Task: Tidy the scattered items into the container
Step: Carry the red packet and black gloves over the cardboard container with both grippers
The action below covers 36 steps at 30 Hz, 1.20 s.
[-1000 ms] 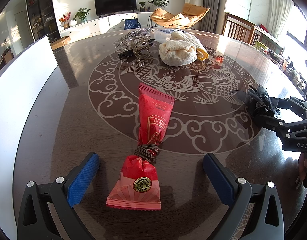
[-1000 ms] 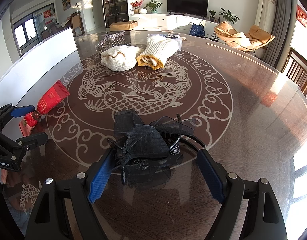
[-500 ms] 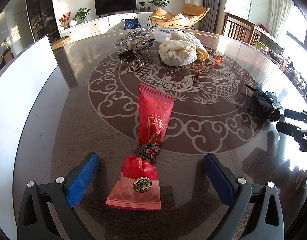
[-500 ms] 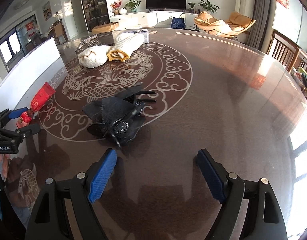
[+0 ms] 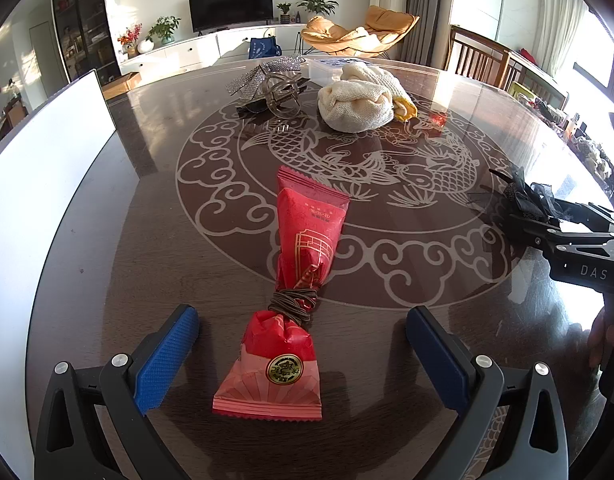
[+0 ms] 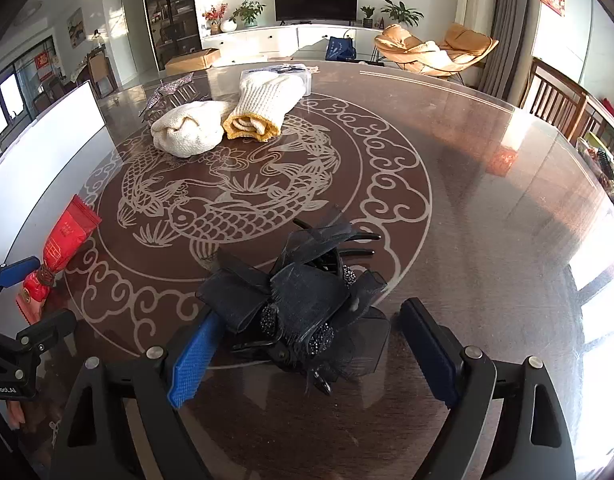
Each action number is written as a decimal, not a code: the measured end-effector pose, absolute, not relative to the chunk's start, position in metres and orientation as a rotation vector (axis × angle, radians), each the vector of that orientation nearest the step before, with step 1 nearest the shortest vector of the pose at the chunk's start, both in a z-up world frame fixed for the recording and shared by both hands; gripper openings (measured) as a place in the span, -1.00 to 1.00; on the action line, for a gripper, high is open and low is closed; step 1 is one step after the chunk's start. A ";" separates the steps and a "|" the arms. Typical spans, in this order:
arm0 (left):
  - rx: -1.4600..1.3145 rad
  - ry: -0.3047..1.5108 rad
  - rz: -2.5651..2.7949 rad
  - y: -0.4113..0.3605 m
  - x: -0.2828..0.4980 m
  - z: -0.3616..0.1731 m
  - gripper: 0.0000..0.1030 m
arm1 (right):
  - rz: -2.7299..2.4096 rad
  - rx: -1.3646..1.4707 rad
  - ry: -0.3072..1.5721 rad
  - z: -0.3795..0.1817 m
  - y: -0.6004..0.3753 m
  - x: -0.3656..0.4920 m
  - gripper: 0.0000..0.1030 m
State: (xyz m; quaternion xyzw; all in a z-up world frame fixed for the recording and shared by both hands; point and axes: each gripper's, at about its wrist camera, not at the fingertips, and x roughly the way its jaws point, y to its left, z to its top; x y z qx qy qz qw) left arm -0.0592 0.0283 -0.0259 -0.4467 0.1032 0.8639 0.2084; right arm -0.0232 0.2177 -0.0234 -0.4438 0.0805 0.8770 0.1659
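A red snack packet [image 5: 307, 240], cinched by a brown hair tie [image 5: 293, 304], lies on the table between the fingers of my left gripper [image 5: 302, 315], which is open and clear of it. A black tulle hair clip [image 6: 303, 288] rests on the table inside my right gripper [image 6: 311, 316]. Those jaws are opening: the left pad [image 6: 195, 352] is at the tulle's edge and the right pad stands apart. The left wrist view shows the same hair clip [image 5: 527, 196] and right gripper [image 5: 547, 220] at the right edge. A white container wall [image 5: 39, 184] runs along the table's left side.
Two cream knit gloves [image 6: 191, 128], one with a yellow cuff [image 6: 251, 126], lie at the far side of the round dragon-patterned table [image 6: 487, 200]. Beside them are a silver glitter bow [image 5: 263, 76], a clear claw clip [image 5: 283, 92] and a clear plastic box [image 6: 279, 72]. Wooden chairs stand at the right.
Half a second ago the right gripper had drawn back, leaving the black hair clip on the table; now it is forward again with the clip between its fingers. The left gripper and packet have not moved.
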 end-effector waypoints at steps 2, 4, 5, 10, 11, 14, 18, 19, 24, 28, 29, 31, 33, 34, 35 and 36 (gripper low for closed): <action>-1.256 0.286 2.410 0.028 -0.060 -0.025 1.00 | 2.498 -1.262 0.231 -0.023 0.218 -0.022 0.76; -1.285 0.297 2.391 0.031 -0.061 -0.023 1.00 | 2.508 -1.265 0.236 -0.023 0.220 -0.023 0.79; -1.288 0.299 2.383 0.032 -0.061 -0.024 1.00 | 2.510 -1.265 0.234 -0.024 0.221 -0.025 0.75; -1.247 0.240 2.391 0.017 -0.062 -0.012 -0.56 | 2.571 -1.232 0.246 -0.018 0.222 -0.012 -0.28; -1.266 0.175 2.367 0.010 -0.065 -0.011 -0.56 | 2.580 -1.228 0.271 -0.017 0.224 -0.006 -0.30; -1.228 0.143 2.401 -0.005 -0.055 0.002 -0.56 | 2.617 -1.170 0.324 -0.007 0.225 0.019 -0.30; -1.178 0.087 2.418 -0.014 -0.028 0.016 -0.56 | 2.691 -1.102 0.356 0.012 0.217 0.047 -0.30; -1.180 0.076 2.419 -0.015 -0.023 0.015 -0.56 | 2.696 -1.126 0.355 0.011 0.213 0.049 -0.30; -1.184 0.000 2.406 -0.023 -0.002 0.019 -0.56 | 2.762 -1.166 0.349 0.012 0.185 0.054 -0.30; -1.147 -0.041 2.435 -0.042 0.005 0.040 -0.56 | 2.853 -1.142 0.317 0.033 0.155 0.049 -0.30; -1.130 -0.059 2.449 -0.049 0.006 0.048 -0.56 | 2.880 -1.133 0.305 0.040 0.147 0.045 -0.30; -1.093 -0.094 2.482 -0.067 0.006 0.067 -0.56 | 2.937 -1.114 0.284 0.054 0.127 0.034 -0.30; -1.056 -0.122 2.528 -0.091 0.005 0.086 -0.56 | 3.001 -1.095 0.265 0.070 0.105 0.020 -0.30; -1.043 -0.128 2.557 -0.105 0.004 0.096 -0.56 | 3.035 -1.086 0.251 0.078 0.093 0.012 -0.30; -1.032 -0.135 2.589 -0.122 0.002 0.104 -0.56 | 3.071 -1.078 0.234 0.087 0.080 0.002 -0.30; -1.025 -0.147 2.620 -0.139 -0.001 0.112 -0.56 | 3.108 -1.071 0.218 0.095 0.065 -0.008 -0.30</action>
